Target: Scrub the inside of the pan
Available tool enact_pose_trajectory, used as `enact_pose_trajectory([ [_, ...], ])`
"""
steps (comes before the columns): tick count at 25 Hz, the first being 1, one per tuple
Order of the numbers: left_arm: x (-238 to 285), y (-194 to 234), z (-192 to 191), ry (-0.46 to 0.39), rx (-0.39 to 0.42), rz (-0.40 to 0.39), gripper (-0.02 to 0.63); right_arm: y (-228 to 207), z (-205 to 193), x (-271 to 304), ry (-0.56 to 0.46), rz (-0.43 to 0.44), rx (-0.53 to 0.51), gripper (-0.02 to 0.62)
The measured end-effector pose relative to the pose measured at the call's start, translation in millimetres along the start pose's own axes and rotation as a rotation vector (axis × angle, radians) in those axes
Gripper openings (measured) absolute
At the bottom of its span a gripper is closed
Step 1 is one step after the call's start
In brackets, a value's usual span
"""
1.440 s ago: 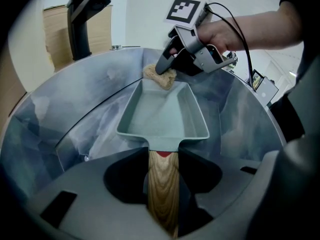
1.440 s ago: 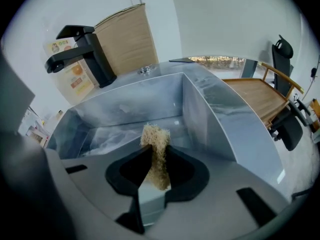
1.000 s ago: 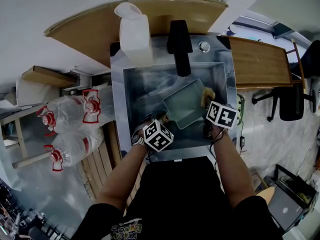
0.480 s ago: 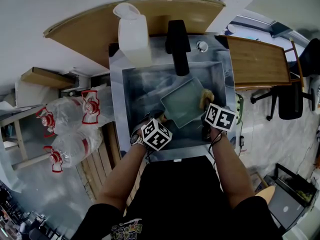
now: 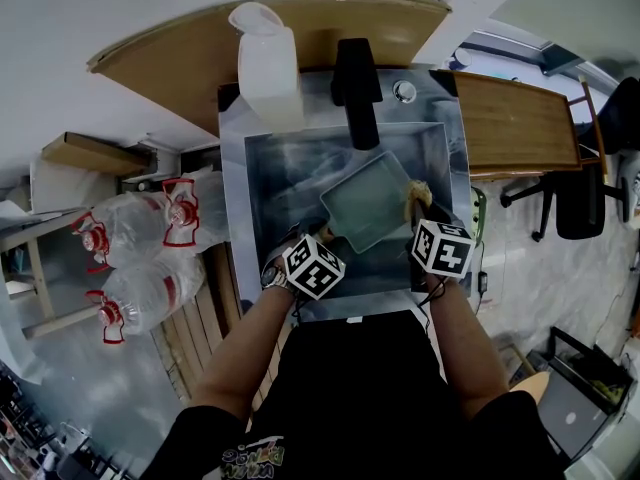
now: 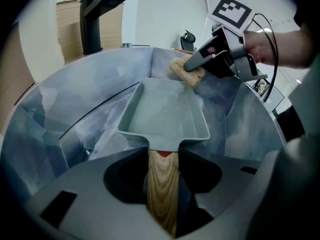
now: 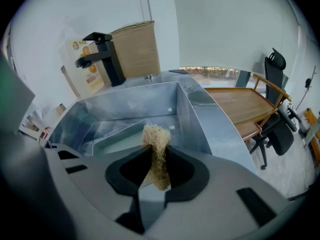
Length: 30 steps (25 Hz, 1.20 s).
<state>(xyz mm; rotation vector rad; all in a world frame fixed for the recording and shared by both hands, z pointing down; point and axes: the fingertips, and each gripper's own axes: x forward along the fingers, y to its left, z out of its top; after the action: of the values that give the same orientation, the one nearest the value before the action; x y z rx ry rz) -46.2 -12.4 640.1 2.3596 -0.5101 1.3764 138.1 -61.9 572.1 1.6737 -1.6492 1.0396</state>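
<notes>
Right gripper view: right gripper (image 7: 157, 156) clamped on a tan, fibrous sponge (image 7: 156, 139), tuft poking up past the jaws. Held at the far right corner of the pan (image 6: 165, 116), at its rim; actual contact hard to judge. Left gripper (image 6: 162, 159) closed on the pan's wooden handle (image 6: 161, 184), with the grey-green square pan tilted inside the steel sink (image 5: 262, 168), toward the sink's right wall. Nothing between sponge and pan. Above the sink's far edge, a black faucet (image 5: 357, 88) reaching over the basin; at the sink's far left corner, a translucent jug (image 5: 268, 68). Left of the sink, big water bottles (image 5: 150, 228) lying down; right of it, a wooden table (image 5: 520, 123) and an office chair (image 5: 585, 203). Compared with half a second ago: right gripper drawn slightly toward the sink's near edge, pan and left gripper barely shifted.
</notes>
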Motion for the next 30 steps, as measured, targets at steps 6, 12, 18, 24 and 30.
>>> enact_pose_trajectory([
  [6, 0.0, 3.5, 1.5, -0.002, -0.031, 0.010, 0.189, -6.8, -11.1, 5.4, 0.027, -0.021, -0.001, 0.091],
  [12, 0.5, 4.6, 2.4, 0.005, -0.046, 0.018, 0.189, 0.5, -8.7, 10.6, 0.031, -0.030, -0.104, 0.091],
  [18, 0.4, 4.9, 2.9, 0.007, -0.052, 0.018, 0.189, 30.9, -28.4, 5.5, 0.084, 0.066, -0.217, 0.091],
  [24, 0.0, 5.1, 3.1, 0.007, -0.057, 0.017, 0.189, 81.3, -57.5, -4.1, 0.165, 0.233, -0.309, 0.091],
  [30, 0.1, 5.0, 3.2, 0.010, -0.062, 0.016, 0.189, 115.4, -77.8, -10.7, 0.227, 0.364, -0.327, 0.091],
])
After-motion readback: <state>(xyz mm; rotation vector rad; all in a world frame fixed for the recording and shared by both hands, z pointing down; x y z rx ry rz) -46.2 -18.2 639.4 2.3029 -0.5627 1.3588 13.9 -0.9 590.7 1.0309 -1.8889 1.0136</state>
